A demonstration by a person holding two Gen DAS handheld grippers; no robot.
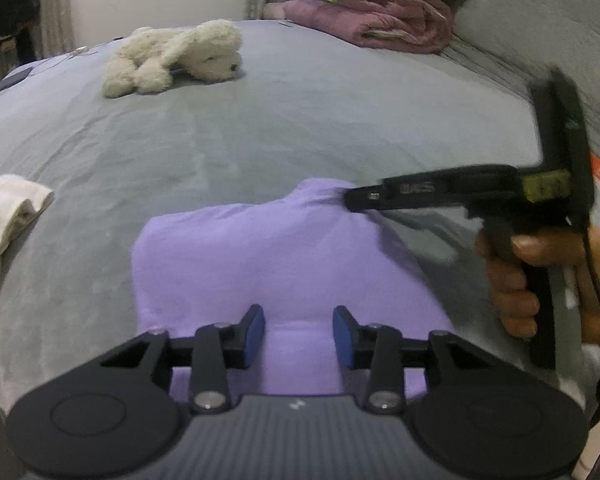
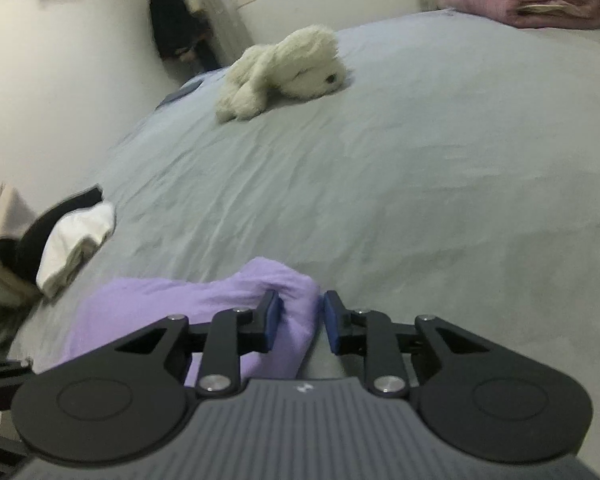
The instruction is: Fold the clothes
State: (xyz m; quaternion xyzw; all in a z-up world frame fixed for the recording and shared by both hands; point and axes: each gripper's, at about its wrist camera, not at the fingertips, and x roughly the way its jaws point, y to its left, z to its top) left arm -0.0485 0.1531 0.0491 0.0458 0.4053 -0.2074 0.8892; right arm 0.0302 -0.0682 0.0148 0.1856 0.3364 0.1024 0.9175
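A lilac, soft cotton garment [image 1: 284,264], partly folded into a rough rectangle, lies on the near part of a bed covered by a grey, slightly creased sheet [image 1: 260,120]. The left gripper [image 1: 298,338] hovers over the garment's near edge, its blue pads spread apart and pressing on nothing. The right gripper [image 2: 300,322] grasps a bunched fold at the garment's far right corner, with cloth between its blue pads; a person's hand [image 1: 516,280] wraps the black handle. To the left lies a crumpled white cloth [image 1: 8,216]. Farther back rests a cream plush dog [image 1: 172,56], and at the bed's far right end sits a rolled mauve quilt [image 1: 396,16].
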